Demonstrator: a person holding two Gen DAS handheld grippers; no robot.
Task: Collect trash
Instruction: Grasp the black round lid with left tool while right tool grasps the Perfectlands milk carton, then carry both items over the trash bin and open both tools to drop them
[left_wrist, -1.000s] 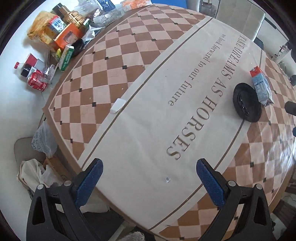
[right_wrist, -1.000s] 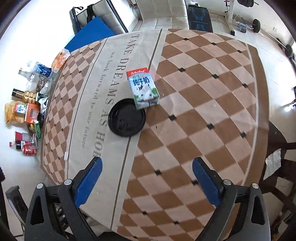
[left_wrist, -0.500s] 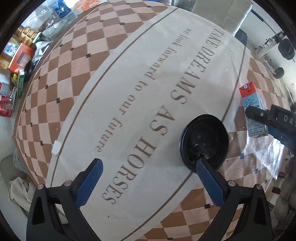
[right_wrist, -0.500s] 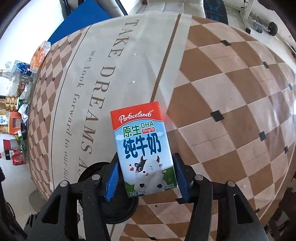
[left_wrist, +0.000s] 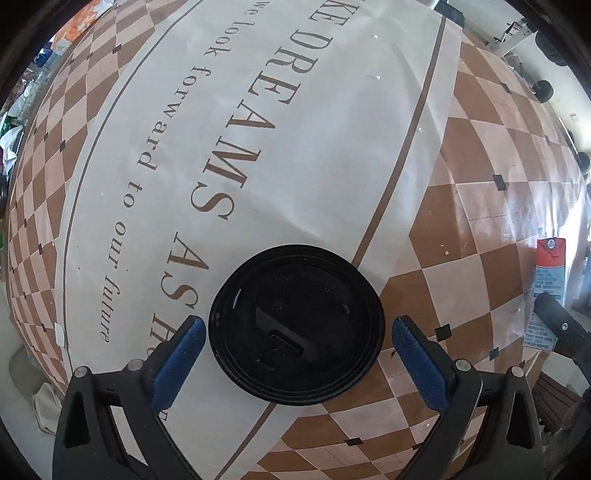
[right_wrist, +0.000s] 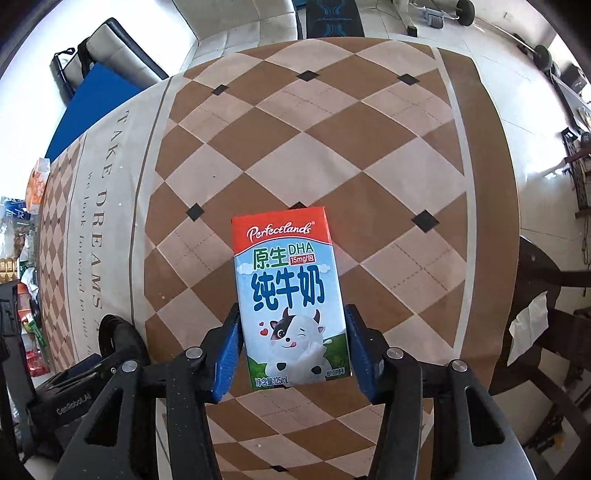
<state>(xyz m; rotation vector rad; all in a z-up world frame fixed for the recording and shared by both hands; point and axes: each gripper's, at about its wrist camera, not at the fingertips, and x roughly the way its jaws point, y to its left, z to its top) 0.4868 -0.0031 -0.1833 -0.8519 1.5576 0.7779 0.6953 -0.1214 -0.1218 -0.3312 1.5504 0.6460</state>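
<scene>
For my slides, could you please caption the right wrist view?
Right gripper clamps a milk carton above the checkered tablecloth.

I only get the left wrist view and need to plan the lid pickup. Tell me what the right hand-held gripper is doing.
Observer: The right hand-held gripper is shut on the milk carton, blue pads pressed on both its sides.
Operator: Read me the carton's front; I see only its edge.
Observer: It says Perfectlands on a red band, with a cartoon cow below.
Operator: Report where the lid sits from that side.
Observer: The black lid lies on the tablecloth at the lower left, partly hidden behind the left hand-held gripper, whose jaws stand open on either side of it.
</scene>
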